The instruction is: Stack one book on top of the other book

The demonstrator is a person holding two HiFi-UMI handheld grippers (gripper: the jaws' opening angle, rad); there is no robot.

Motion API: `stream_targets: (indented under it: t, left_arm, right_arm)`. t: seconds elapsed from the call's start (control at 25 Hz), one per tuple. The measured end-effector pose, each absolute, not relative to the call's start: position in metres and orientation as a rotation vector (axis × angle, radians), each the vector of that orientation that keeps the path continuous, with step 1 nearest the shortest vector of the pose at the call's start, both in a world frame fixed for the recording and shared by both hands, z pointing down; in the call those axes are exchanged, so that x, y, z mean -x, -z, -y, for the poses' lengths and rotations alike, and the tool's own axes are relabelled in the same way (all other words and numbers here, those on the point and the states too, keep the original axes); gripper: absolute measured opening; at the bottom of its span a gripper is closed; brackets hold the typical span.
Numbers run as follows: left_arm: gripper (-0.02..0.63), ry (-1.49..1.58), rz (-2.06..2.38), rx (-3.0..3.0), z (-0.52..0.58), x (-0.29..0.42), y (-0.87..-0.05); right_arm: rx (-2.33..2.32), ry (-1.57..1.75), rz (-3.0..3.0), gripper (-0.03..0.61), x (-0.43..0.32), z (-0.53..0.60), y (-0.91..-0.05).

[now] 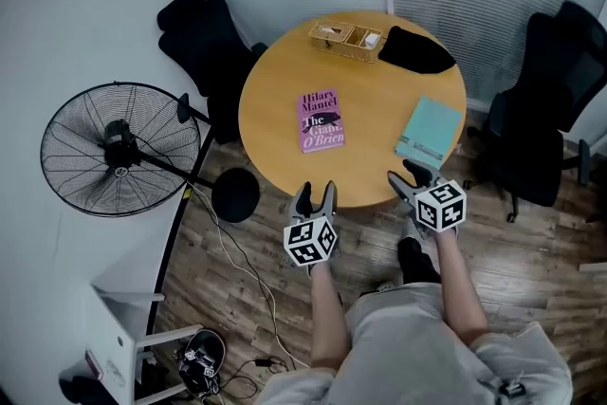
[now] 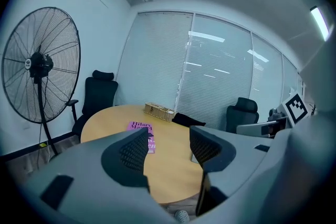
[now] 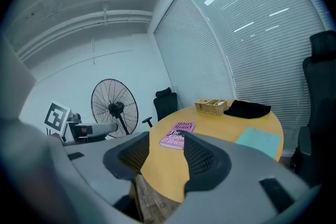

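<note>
**Left gripper**: grey two-jaw tool with a marker cube. Jaws stand apart with nothing between them. It is held off the near rim of the round wooden table, at about 6 o'clock, and points slightly downward toward the tabletop.

**Right gripper**: same make. Jaws are likewise parted and empty. It sits at about 5 o'clock on the rim. Its tips seem to reach just over the edge, though the head view does not settle this.

**Forearms:** both extended forward from the body, roughly parallel, wrists level.

**Pink paperback book**: flat, cover up, near the table's centre toward 7 o'clock, straight ahead of the left gripper and apart from it.

**Teal flat book**: flat, at about 4 o'clock beside the rim, just beyond the right gripper.

**Other contents:** a woven compartment tray at 12 o'clock and a black cloth at 1 o'clock.

**Step in hand:** approach. Neither book is grasped and no stacking has begun.

**Next move, as judged:** slide open jaws over one book's near edge, likely the teal one, and close on it. Then lift it and carry it over the other book.
</note>
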State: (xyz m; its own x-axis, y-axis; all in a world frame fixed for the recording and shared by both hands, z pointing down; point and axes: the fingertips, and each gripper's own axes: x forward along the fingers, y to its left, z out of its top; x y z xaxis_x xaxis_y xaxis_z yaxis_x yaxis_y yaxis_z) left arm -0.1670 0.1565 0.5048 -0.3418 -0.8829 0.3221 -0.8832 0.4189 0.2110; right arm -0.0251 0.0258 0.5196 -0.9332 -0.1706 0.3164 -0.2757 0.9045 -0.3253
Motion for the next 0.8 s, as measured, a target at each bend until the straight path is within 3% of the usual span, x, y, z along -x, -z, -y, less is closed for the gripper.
stream_targets:
  t: [0.8]
  left_arm:
    - [0.255, -0.055, 2.275, -1.471, -0.006, 0.21, -0.509]
  right_arm:
    - [-0.299, -0.588, 2.755, 0.212, 0.077, 0.122, -0.53]
